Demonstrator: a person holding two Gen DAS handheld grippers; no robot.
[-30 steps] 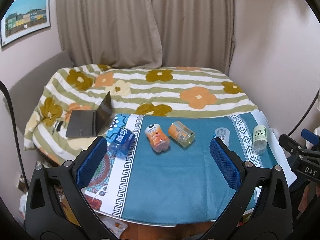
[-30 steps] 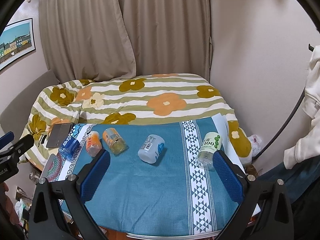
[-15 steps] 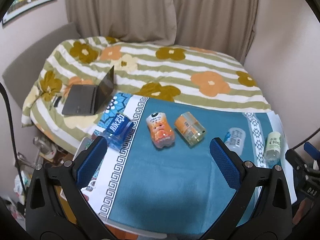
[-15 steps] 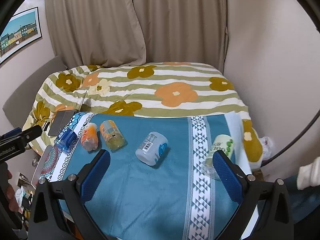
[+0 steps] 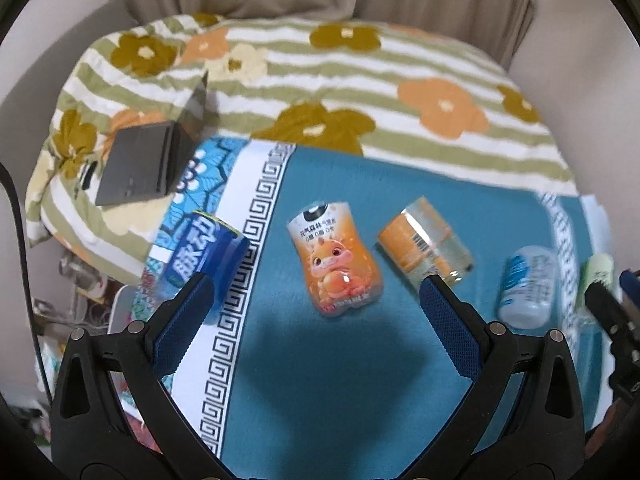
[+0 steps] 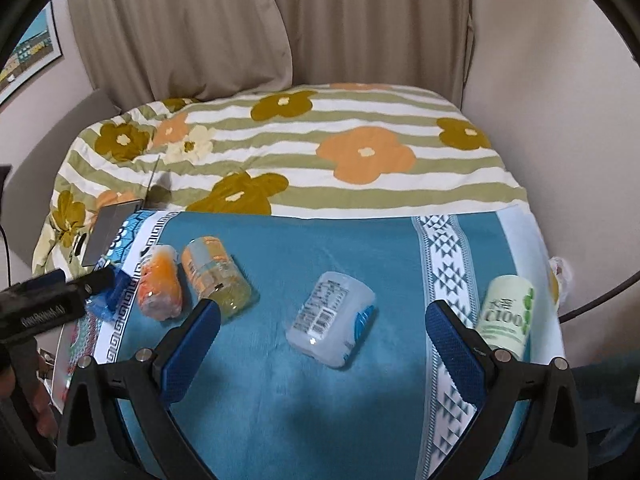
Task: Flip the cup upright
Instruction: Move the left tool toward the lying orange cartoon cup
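Note:
Several cups lie on their sides on a blue-clothed table (image 5: 328,392). From left: a blue cup (image 5: 204,256), an orange cartoon cup (image 5: 334,258), an orange-labelled clear cup (image 5: 426,240), a white-blue cup (image 5: 528,286) and a green-white cup (image 5: 596,276). My left gripper (image 5: 314,312) is open, above and in front of the orange cartoon cup. My right gripper (image 6: 322,340) is open, with the white-blue cup (image 6: 332,322) between its fingers' line of sight. The green-white cup (image 6: 506,316) lies to the right.
A bed with a flowered striped quilt (image 6: 320,152) lies behind the table. An open laptop (image 5: 152,156) rests on it at the left. Curtains (image 6: 260,24) hang behind. Clutter sits on the floor left of the table (image 5: 80,288).
Both grippers have moved forward and down toward the table. The cups appear larger. No cup has moved.

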